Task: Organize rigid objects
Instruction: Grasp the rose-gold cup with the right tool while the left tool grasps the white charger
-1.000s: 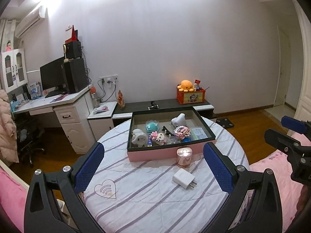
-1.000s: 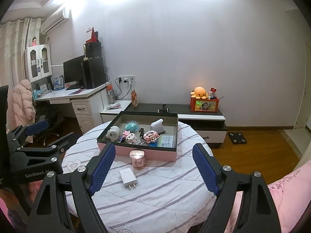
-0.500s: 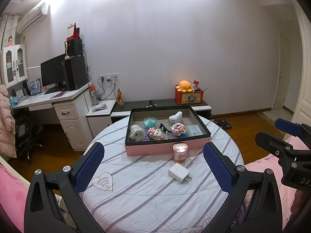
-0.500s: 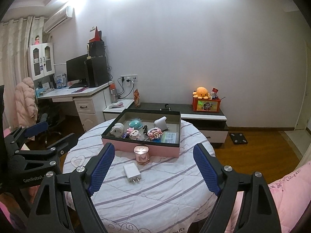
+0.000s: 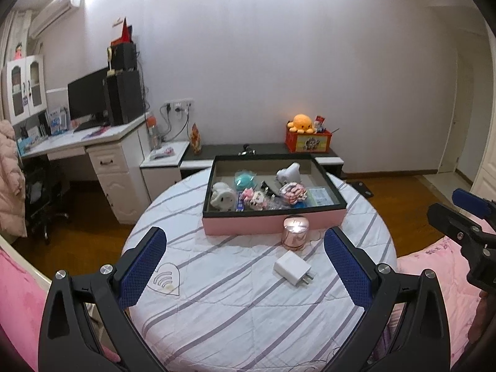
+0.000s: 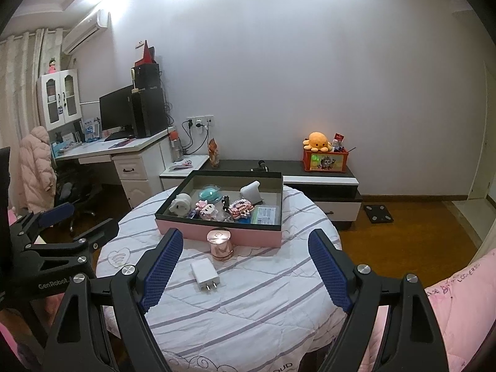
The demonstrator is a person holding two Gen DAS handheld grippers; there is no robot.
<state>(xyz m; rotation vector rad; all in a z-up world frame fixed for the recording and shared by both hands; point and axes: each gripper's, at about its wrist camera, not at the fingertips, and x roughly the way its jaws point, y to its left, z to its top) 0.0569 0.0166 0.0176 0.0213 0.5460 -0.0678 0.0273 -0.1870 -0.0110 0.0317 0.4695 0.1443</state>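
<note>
A round table (image 5: pixel 217 310) (image 6: pixel 248 310) carries a striped white cloth. At its far side stands a pink box (image 5: pixel 272 229) (image 6: pixel 192 229) with a dark rim, holding several small toys. Just in front of the box stands a rose-gold cylinder (image 5: pixel 295 232) (image 6: pixel 220 245). A white charger plug (image 5: pixel 293 268) (image 6: pixel 204 272) lies nearer to me. My left gripper (image 5: pixel 243 241) hangs open above the table's near half, holding nothing. My right gripper (image 6: pixel 246 238) is open too, empty, short of the cylinder. Each gripper shows at the edge of the other's view: right gripper (image 5: pixel 465 214), left gripper (image 6: pixel 62 226).
A white desk (image 5: pixel 77 142) with a monitor stands at the left wall. A low dark cabinet (image 5: pixel 263 148) runs behind the table, with an orange plush (image 5: pixel 299 124) on a red box. Pink bedding (image 5: pixel 434 263) (image 6: pixel 458 294) lies at the right, with wooden floor around the table.
The left wrist view has rolled a little toward level, so the table sits slightly higher in it. Nothing on the table has moved. Both grippers stay open and empty.
</note>
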